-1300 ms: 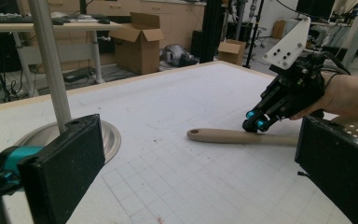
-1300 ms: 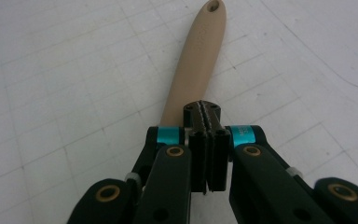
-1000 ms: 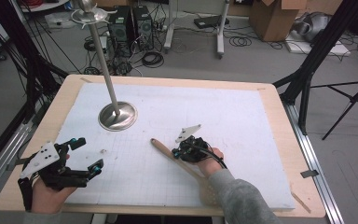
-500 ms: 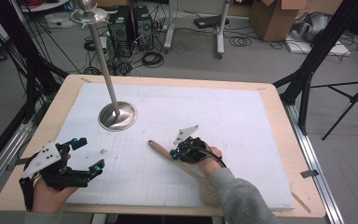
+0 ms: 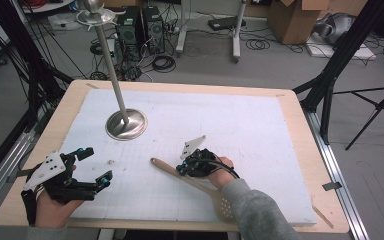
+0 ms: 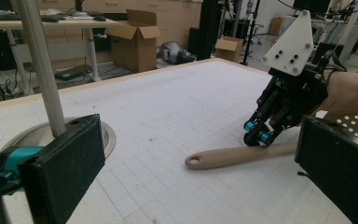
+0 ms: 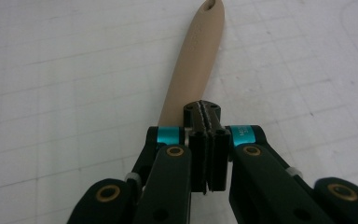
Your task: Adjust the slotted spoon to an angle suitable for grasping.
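Even overhead light, soft shadows; near tongs slightly blurred.

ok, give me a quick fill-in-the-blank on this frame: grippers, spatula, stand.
1. The right gripper has its jaws ____ above the beige spatula.
2. The left gripper has its jaws ____ with nothing between them.
3. The spatula's handle has a ____ at its tip.
4. The metal stand has a ____ base.

Missing words: shut; open; hole; round

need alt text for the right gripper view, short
The right gripper, its two black jaws shut together, rests its tips on the handle of a long beige spatula lying on a white gridded table mat. The handle's end has a small hanging hole.
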A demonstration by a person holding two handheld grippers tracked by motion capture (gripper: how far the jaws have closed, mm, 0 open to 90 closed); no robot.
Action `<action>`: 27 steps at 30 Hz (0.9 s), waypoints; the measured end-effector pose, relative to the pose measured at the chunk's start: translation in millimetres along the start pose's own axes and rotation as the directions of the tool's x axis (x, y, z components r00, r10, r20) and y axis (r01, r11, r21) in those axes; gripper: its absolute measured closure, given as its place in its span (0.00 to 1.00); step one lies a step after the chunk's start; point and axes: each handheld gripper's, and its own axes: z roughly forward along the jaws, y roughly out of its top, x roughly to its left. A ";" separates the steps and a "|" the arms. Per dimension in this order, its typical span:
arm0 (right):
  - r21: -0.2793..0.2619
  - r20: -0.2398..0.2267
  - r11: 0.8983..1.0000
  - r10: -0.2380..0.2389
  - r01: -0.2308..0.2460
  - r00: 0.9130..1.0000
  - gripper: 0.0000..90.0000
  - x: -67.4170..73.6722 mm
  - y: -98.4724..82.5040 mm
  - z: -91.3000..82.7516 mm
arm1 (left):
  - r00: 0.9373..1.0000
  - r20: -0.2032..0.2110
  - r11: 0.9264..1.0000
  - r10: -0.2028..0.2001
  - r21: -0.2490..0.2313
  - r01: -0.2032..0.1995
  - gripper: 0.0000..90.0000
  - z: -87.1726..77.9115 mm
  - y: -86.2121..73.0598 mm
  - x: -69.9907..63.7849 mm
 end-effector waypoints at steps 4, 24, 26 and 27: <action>0.000 -0.032 1.000 -0.026 0.026 0.999 1.00 2.4 3.0 1.5 | 1.000 0.001 1.000 0.001 0.000 -0.001 0.02 0.3 -0.1 -0.3; -0.016 -0.015 1.000 -0.006 0.006 1.000 1.00 2.0 12.9 -18.1 | 1.000 0.005 1.000 -0.002 0.008 0.002 0.02 2.4 -1.6 -1.3; -0.014 -0.015 1.000 0.015 -0.015 1.000 1.00 4.3 14.4 -19.9 | 1.000 0.006 1.000 -0.002 0.013 0.002 0.02 2.7 -1.9 -1.4; -0.013 -0.015 0.999 0.038 -0.038 0.999 1.00 7.6 16.8 -20.3 | 1.000 0.008 1.000 0.001 0.013 -0.001 0.02 3.1 -2.0 -1.4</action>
